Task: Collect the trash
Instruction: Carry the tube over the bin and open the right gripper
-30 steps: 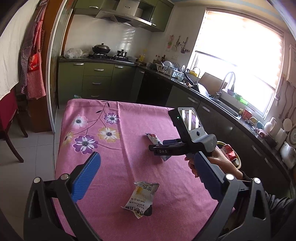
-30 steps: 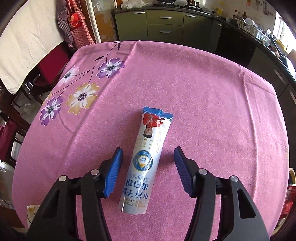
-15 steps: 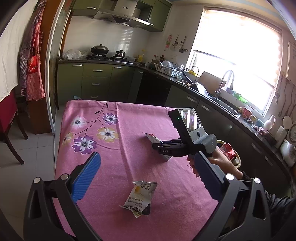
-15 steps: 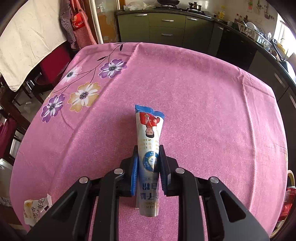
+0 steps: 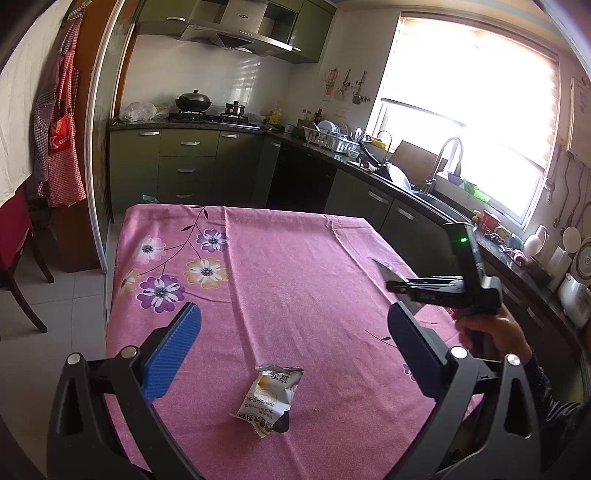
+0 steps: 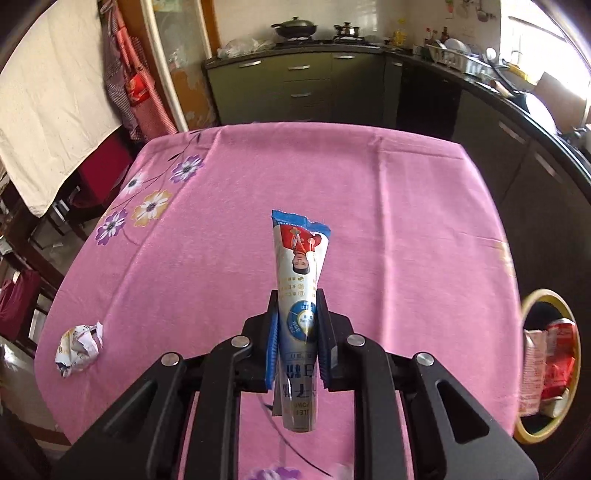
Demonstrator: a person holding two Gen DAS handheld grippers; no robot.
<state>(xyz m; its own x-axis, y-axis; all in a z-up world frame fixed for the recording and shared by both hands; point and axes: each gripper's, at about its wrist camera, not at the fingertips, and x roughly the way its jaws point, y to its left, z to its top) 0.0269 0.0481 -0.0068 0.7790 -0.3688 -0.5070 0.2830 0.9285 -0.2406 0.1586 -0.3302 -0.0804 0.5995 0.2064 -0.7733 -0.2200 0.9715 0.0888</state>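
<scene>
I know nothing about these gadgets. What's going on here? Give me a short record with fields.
place: kitchen table under a pink flowered cloth
right gripper: jaws shut on a long white-and-blue wrapper, held clear of the cloth
left gripper: jaws wide open, holding nothing
trash on the table: small crumpled packet
bin: yellow-rimmed bin beside the table, red packaging inside

You're in a kitchen: green cabinets [image 5: 188, 166] far, white tiled wall [image 5: 207, 77], hood [image 5: 236, 35] above the stove [image 5: 210, 117]. Bright window [image 5: 469, 122] right, over the sink [image 5: 436, 195]. Pink flowered tablecloth [image 5: 295, 266] near. Aprons [image 5: 59, 133] hang left; pale tiled floor [image 5: 74, 295].
</scene>
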